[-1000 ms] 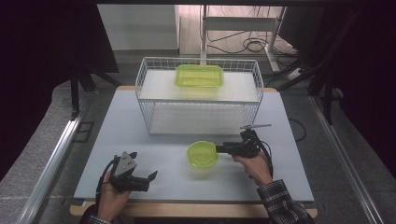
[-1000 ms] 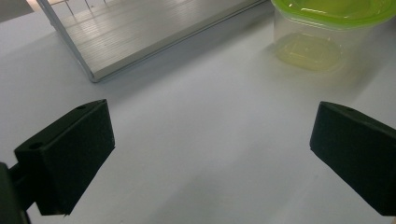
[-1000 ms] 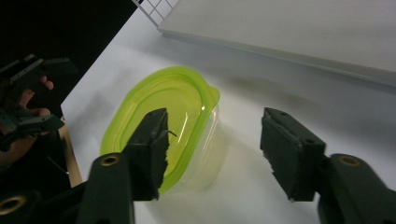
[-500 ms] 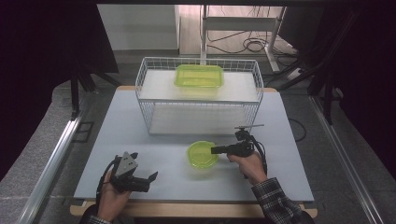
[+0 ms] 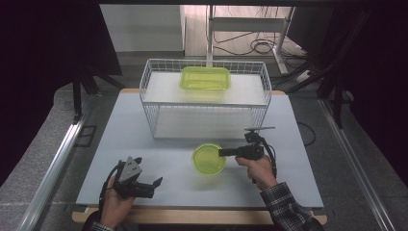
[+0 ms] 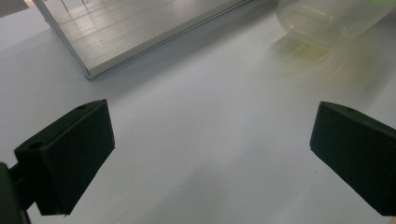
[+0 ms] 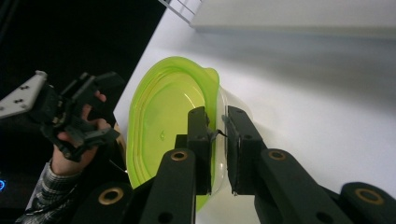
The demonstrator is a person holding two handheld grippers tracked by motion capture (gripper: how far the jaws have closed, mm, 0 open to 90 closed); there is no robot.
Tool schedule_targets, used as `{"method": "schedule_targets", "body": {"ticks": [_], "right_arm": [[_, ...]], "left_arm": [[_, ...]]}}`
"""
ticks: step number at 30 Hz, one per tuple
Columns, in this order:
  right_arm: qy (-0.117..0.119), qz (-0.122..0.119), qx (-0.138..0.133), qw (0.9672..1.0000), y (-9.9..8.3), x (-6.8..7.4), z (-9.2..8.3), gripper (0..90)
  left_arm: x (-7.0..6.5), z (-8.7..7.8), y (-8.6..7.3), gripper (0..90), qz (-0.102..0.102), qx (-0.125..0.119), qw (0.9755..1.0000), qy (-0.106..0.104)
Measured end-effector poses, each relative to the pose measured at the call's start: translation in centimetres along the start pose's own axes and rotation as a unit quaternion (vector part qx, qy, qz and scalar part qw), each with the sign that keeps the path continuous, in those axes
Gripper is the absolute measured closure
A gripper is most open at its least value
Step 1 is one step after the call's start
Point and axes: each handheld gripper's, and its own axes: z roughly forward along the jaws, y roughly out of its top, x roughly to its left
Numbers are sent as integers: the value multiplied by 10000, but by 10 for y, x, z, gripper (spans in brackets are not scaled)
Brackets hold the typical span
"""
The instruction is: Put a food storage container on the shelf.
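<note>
A: Status? Right tool (image 7: 216,149) has just been closing; it's clamped on the rim of the round green bowl (image 5: 209,159), one jaw inside, one outside. Bowl sits on the table (image 5: 120,144), just in front of the wire basket (image 5: 159,103).

B: So grasp looks done, lift and placement left. Left tool (image 5: 139,185)?

A: Jaws apart, idle near the table's front edge. Basket holds one rectangular green tub (image 5: 205,78). Bowl looks empty.

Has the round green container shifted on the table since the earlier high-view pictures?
No. The round green container sits the same way before the wire basket; the right gripper has just been closing on its rim.
</note>
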Motion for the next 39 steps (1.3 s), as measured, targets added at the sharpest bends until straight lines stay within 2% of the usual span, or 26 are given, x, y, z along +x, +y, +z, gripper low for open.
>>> {"method": "schedule_targets", "body": {"ticks": [7, 21, 27, 39], "right_arm": [[-8, -110, -166, 9998, 7, 11, -11, 807], [109, -169, -384, 9991, 22, 28, -27, 807], [219, -249, -463, 9984, 35, 41, -36, 807], [185, -418, -646, 9969, 58, 61, -51, 807]], "left_arm": [[0, 0, 0, 0, 11, -5, 10000, 14], [0, 0, 0, 0, 10, -3, 10000, 29], [0, 0, 0, 0, 16, 5, 10000, 31], [0, 0, 0, 0, 27, 8, 10000, 19]]}}
